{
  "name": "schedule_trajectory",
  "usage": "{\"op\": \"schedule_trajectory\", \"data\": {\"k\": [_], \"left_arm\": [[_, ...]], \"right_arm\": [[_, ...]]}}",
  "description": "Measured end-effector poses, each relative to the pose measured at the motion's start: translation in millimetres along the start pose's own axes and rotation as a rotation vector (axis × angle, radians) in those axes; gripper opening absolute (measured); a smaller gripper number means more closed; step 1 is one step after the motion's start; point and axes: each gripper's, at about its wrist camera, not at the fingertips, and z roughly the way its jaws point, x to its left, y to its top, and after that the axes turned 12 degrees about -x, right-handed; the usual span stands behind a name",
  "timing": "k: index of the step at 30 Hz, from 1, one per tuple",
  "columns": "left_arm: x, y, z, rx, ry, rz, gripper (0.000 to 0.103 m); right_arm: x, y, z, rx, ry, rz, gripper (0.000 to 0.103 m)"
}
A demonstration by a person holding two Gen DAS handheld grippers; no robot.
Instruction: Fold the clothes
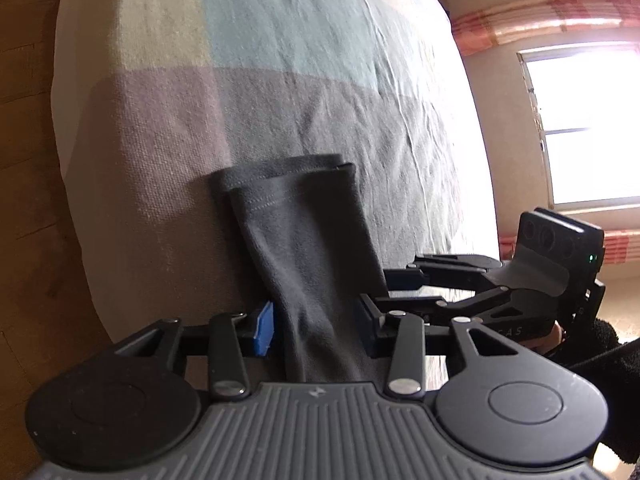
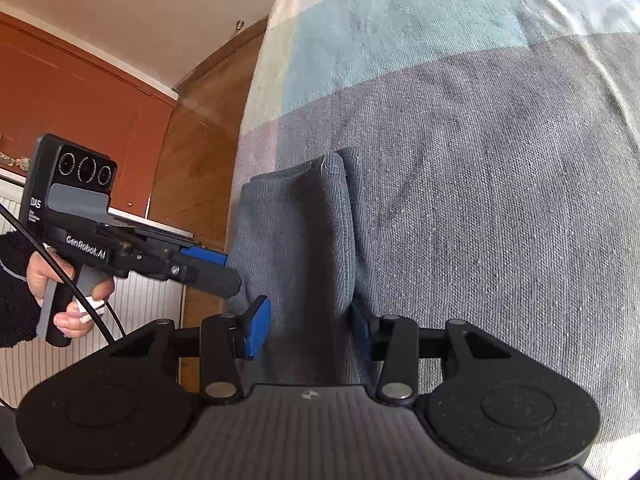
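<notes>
A dark grey garment point(image 1: 304, 256) lies folded into a narrow strip on the bed, its hemmed end pointing away from me. In the left wrist view the strip runs between the blue pads of my left gripper point(image 1: 316, 330), which is shut on it. My right gripper point(image 1: 386, 290) comes in from the right and touches the strip's edge. In the right wrist view the same garment point(image 2: 296, 248) fills the gap of my right gripper point(image 2: 308, 334), which is shut on it. My left gripper point(image 2: 228, 272) meets the cloth's left edge, held by a hand point(image 2: 68, 300).
The bed is covered by a patchwork sheet point(image 1: 280, 92) of beige, light blue, mauve and grey. Wooden floor point(image 1: 28, 160) lies past the bed's edge. A bright window point(image 1: 584, 128) with pink curtains is at the right. A white radiator point(image 2: 132, 304) and an orange wall point(image 2: 80, 92) stand behind the left gripper.
</notes>
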Motion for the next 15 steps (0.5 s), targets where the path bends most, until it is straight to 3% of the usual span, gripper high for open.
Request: {"op": "schedule_trajectory", "data": {"k": [4, 7, 8, 9, 11, 15], "left_arm": [[7.0, 3.7, 3.8, -0.032, -0.035, -0.051, 0.041], [8.9, 0.0, 9.0, -0.048, -0.042, -0.065, 0.037], [8.9, -2.3, 8.8, -0.059, -0.03, -0.059, 0.03], [8.7, -4.6, 8.2, -0.071, -0.015, -0.052, 0.017], [7.8, -8.2, 6.4, -0.093, 0.026, -0.05, 0.001], [3.7, -6.2, 1.5, -0.132, 0.051, -0.048, 0.0]], "right_arm": [[-3.9, 3.0, 5.0, -0.011, 0.023, 0.018, 0.043], [-5.6, 4.1, 8.6, -0.016, -0.002, 0.012, 0.021], [-6.5, 4.0, 9.0, -0.018, -0.011, 0.013, 0.01], [-7.7, 3.3, 8.4, -0.021, -0.019, 0.019, 0.006], [-8.2, 2.7, 6.1, -0.034, -0.028, 0.031, 0.005], [-2.6, 4.5, -0.8, -0.065, -0.033, 0.045, 0.004]]}}
